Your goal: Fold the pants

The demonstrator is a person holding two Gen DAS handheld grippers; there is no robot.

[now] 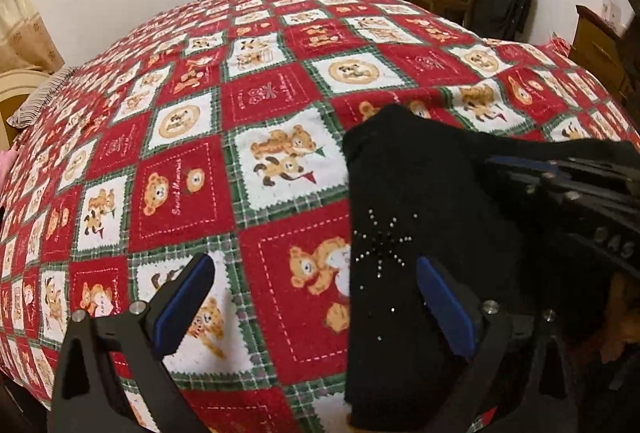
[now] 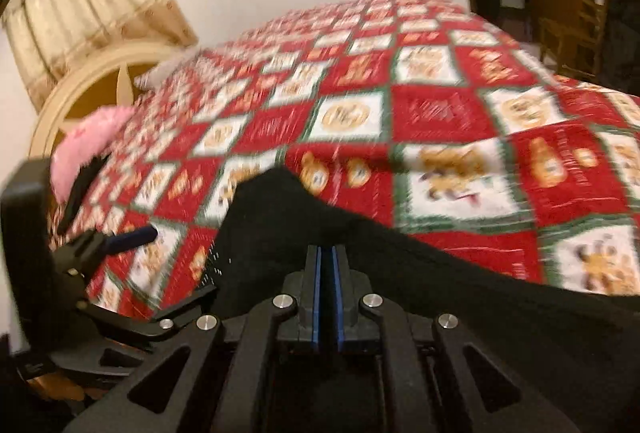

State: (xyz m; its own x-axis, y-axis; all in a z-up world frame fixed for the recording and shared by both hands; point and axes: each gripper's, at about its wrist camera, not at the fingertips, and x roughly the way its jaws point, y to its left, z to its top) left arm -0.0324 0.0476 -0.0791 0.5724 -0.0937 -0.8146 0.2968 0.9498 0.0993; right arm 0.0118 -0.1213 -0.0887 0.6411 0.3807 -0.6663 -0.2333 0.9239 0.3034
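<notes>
The black pants (image 1: 416, 201) lie on the bed's red patchwork quilt (image 1: 192, 161), at about four o'clock in the left wrist view. The right hand-held gripper (image 2: 328, 265) has its blue pads pressed together, apparently pinching the black cloth that bunches around them, probably to carry an edge across for a fold. The left hand-held gripper (image 1: 316, 297) stands wide apart and empty over the pants' rhinestoned edge, likely ready to pin or take it.
</notes>
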